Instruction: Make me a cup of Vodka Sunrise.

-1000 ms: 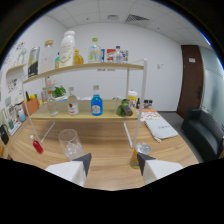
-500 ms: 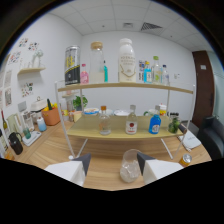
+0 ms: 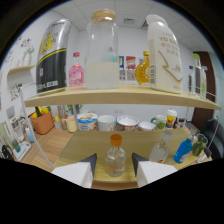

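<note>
Wooden two-tier shelf fills the view. Top tier, left to right: black-and-white bag at 10 o'clock, lettering unreadable; small pink bottle; large clear jar with a pale lid at 12, whitish contents in its lower part; amber honey-style bottle; white jug at 1 o'clock, marked "YO ES". Lower tier: orange pot at 9 o'clock, then a row of tubs and bowls, a blue bottle at 4 o'clock. Gripper spread — white fingers apart at 6 o'clock. Small clear bottle with orange cap, clear liquid inside, stands between them with gaps either side — untouched.
</note>
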The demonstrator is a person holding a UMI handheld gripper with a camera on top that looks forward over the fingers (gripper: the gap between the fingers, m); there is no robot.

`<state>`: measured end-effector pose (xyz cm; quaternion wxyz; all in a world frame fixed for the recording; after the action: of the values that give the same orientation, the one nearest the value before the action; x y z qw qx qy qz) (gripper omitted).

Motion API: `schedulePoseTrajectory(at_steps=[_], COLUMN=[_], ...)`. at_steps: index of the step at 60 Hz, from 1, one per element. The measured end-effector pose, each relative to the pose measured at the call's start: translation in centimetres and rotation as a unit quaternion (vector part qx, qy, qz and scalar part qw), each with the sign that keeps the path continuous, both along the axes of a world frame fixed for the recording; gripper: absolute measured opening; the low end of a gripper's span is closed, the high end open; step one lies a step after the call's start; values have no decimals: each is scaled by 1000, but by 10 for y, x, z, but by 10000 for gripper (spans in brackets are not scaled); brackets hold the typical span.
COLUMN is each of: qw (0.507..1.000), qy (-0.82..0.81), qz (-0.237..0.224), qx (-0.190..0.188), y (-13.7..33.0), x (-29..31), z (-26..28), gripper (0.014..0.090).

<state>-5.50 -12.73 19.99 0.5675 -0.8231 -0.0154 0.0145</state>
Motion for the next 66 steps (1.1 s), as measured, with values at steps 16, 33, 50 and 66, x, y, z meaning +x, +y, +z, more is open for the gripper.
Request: schedulePoseTrajectory(at_steps=[16,33,50,66], qw=[1000,1000,998,999], qy=[-22,-12,25,33], qz=[-1,16,33,26], qx=[-8,5,40,12], y=[15,0,-68,-116], x=[-1,-4,-11,-13], z=[-12,8,46,-9], gripper=[362,349,348,348])
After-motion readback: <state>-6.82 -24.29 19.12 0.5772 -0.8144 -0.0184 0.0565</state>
